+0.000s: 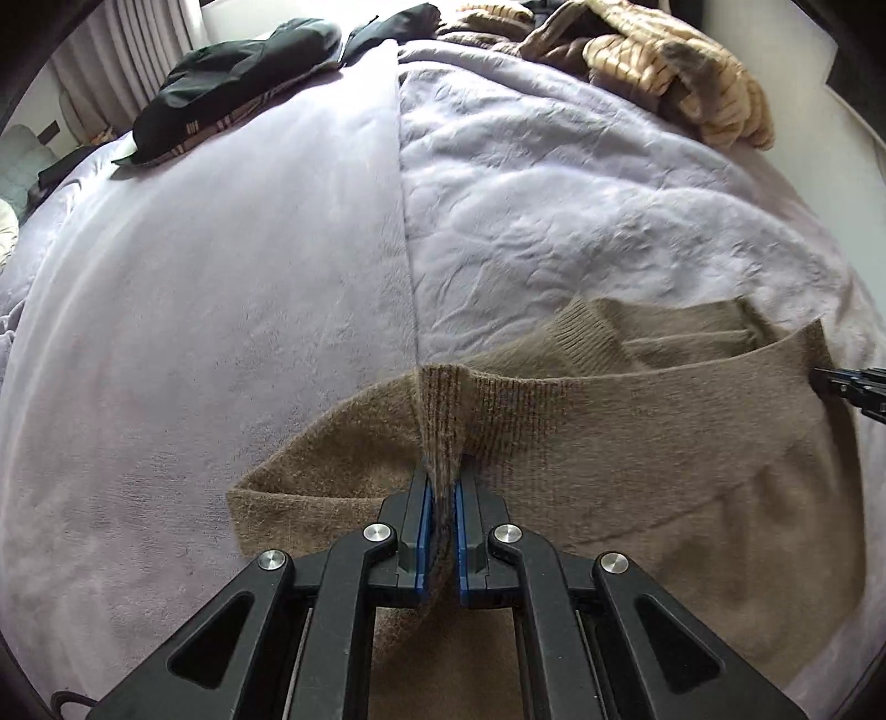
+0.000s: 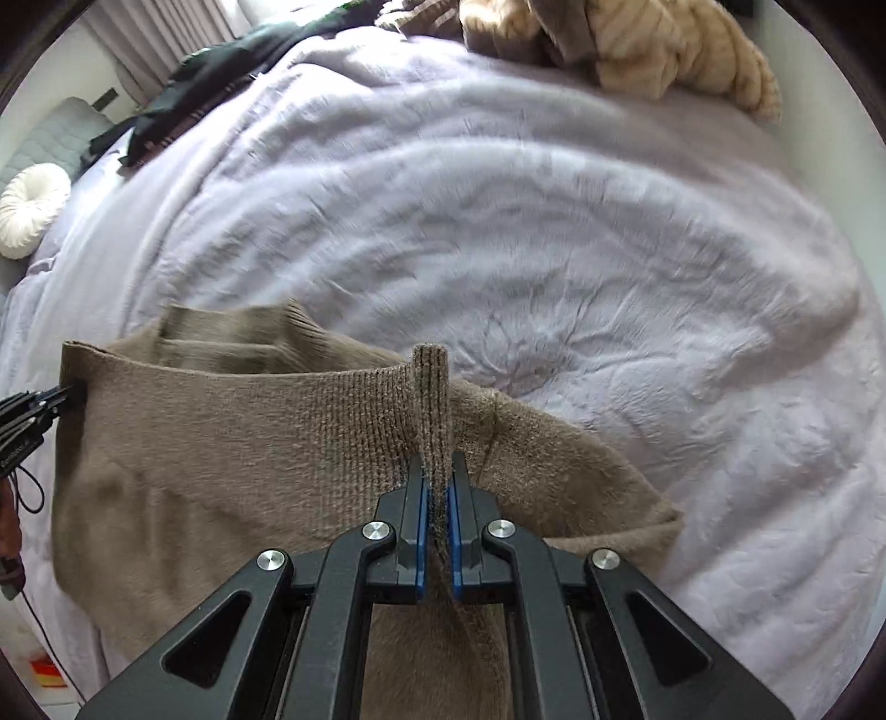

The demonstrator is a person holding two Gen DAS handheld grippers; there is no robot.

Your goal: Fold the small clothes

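A tan knit sweater (image 1: 637, 432) lies partly lifted over a lilac bedspread (image 1: 249, 277). My left gripper (image 1: 441, 487) is shut on a pinch of its ribbed hem, which stands up between the blue pads. My right gripper (image 2: 437, 482) is shut on another pinch of the same ribbed edge of the sweater (image 2: 249, 443). The hem stretches taut between the two grippers. The right gripper's tip shows at the right edge of the left wrist view (image 1: 853, 387). The left gripper's tip shows at the left edge of the right wrist view (image 2: 39, 410). A folded sleeve lies behind the hem.
A dark garment (image 1: 238, 83) lies at the far left of the bed. A striped tan fleece pile (image 1: 664, 61) sits at the far right, also in the right wrist view (image 2: 637, 44). A white round cushion (image 2: 30, 210) sits at the left.
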